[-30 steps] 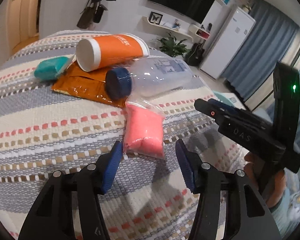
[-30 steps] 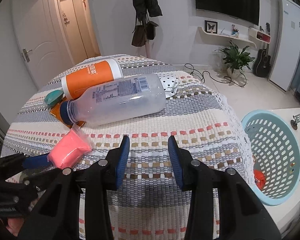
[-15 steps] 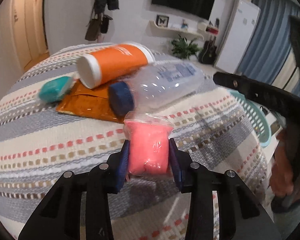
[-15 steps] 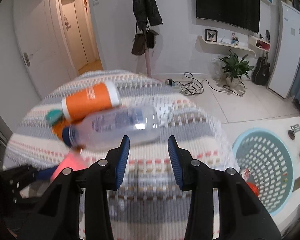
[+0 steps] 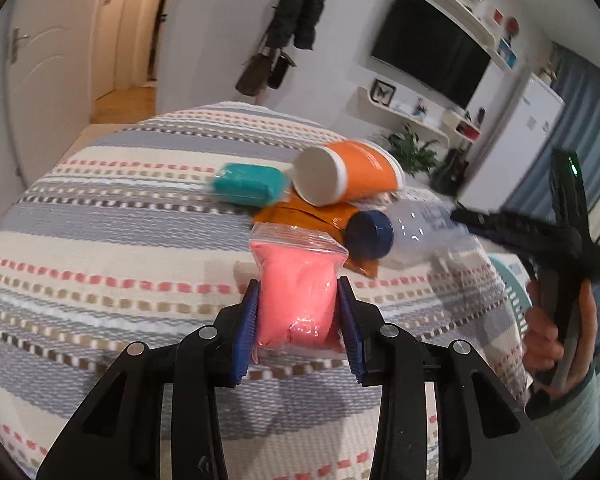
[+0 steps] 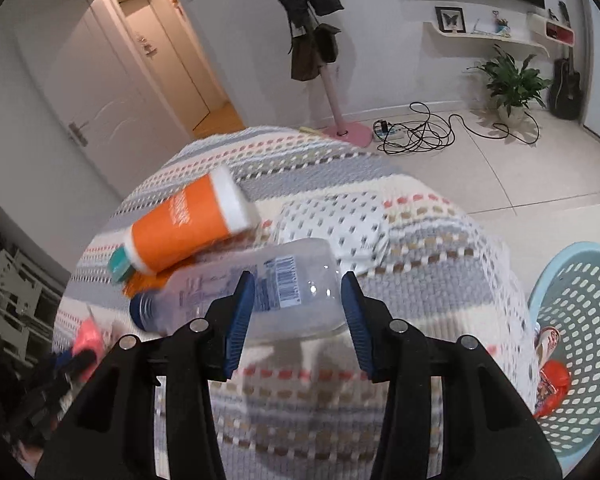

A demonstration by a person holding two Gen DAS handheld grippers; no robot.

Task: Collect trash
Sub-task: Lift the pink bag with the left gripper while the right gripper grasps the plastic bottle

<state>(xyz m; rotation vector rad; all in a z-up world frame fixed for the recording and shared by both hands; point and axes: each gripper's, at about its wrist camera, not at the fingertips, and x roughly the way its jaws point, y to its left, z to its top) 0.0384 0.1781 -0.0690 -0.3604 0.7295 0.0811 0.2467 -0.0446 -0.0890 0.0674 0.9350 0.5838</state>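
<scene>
My left gripper [image 5: 298, 322] is shut on a pink bag [image 5: 296, 300] of soft stuff and holds it above the striped tablecloth [image 5: 120, 248]. My right gripper [image 6: 298, 320] is open, with its jaws on either side of a clear plastic bottle [image 6: 260, 304] with a blue cap [image 5: 370, 234] that lies on the cloth. An orange cup [image 6: 188, 224] lies on its side behind the bottle, on an orange wrapper [image 5: 312, 216]. A teal packet [image 5: 248, 184] lies next to the cup. The right gripper also shows at the right of the left wrist view [image 5: 464, 216].
A light blue perforated basket [image 6: 580, 340] stands on the floor right of the table and holds some red trash [image 6: 554, 380]. A white dotted packet [image 6: 332, 224] lies behind the bottle. Cables [image 6: 424, 132] and a coat stand base [image 6: 346, 132] are on the floor.
My left gripper has shut on the pink bag and lifted it off the cloth. My right gripper has opened wider and moved forward over the clear bottle.
</scene>
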